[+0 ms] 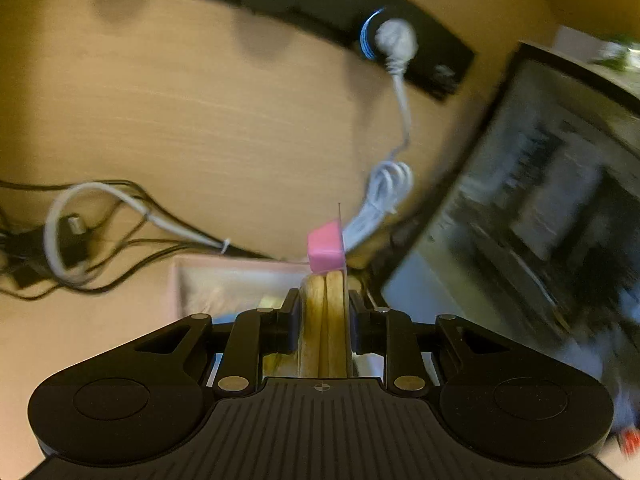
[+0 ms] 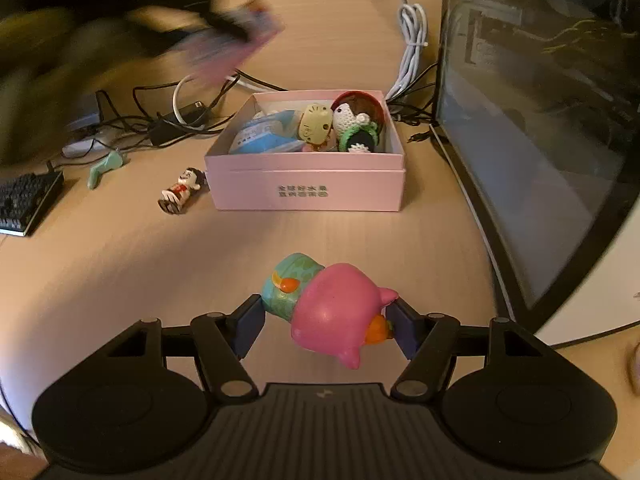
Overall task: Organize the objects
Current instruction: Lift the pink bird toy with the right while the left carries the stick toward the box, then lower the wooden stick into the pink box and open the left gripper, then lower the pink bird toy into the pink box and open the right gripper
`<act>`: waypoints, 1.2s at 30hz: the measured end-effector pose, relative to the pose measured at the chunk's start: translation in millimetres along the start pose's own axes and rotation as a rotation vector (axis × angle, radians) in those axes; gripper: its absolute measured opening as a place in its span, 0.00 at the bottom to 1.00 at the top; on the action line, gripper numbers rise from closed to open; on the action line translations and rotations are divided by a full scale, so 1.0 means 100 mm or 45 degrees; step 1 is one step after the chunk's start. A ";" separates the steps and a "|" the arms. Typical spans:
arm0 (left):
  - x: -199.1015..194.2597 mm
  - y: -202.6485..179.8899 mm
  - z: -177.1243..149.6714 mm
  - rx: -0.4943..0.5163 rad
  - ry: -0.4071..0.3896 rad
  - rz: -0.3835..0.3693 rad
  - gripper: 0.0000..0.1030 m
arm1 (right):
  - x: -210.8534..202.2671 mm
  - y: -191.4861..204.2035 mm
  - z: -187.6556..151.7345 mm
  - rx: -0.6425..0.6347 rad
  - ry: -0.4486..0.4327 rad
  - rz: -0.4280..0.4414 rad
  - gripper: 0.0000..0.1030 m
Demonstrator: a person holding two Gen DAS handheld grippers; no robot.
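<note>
My right gripper is shut on a pink pig figurine with a teal body and holds it above the desk, in front of a pink box. The box holds several toys: a yellow cat figure, a crocheted doll, a blue packet. My left gripper is shut on a clear pack of wooden sticks with a pink cap, held above the pink box's far rim. It appears blurred at the upper left in the right wrist view.
On the desk left of the box lie a small boy figurine, a green toy, a keyboard and tangled cables. A white coiled cable lies behind. A monitor stands at the right.
</note>
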State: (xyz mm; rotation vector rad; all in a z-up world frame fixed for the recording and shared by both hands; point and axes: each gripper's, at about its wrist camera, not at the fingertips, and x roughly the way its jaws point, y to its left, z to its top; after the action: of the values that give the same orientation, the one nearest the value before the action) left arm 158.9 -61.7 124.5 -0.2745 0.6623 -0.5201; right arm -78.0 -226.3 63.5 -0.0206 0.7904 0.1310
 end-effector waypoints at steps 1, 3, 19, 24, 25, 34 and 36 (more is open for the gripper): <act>0.17 0.01 -0.01 -0.027 0.016 0.034 0.25 | -0.02 -0.02 -0.02 -0.016 -0.003 0.005 0.65; 0.46 0.04 -0.10 -0.088 0.066 0.090 0.25 | -0.08 -0.01 -0.08 -0.052 -0.015 0.005 0.65; -0.01 0.26 -0.24 -0.111 -0.058 0.058 0.27 | 0.06 -0.19 0.27 -0.131 -0.100 0.012 0.65; -0.67 0.57 -0.32 -0.201 -0.106 0.079 0.27 | 0.26 -0.19 0.69 -0.093 -0.173 0.047 0.65; -0.79 0.63 -0.41 -0.218 -0.075 0.087 0.27 | 0.34 -0.18 0.80 -0.072 -0.171 0.057 0.65; -1.57 1.00 -1.32 -0.311 0.159 0.272 0.27 | 1.37 -0.10 1.75 0.155 -0.131 0.174 0.65; -1.73 1.15 -1.43 -0.368 0.162 0.347 0.27 | 1.58 -0.05 1.89 0.168 -0.122 0.159 0.65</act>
State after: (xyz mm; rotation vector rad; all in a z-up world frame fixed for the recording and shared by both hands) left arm -6.8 117.1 58.5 -0.4179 0.8853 -0.1798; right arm 166.1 -201.2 84.1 0.1595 0.7033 0.1964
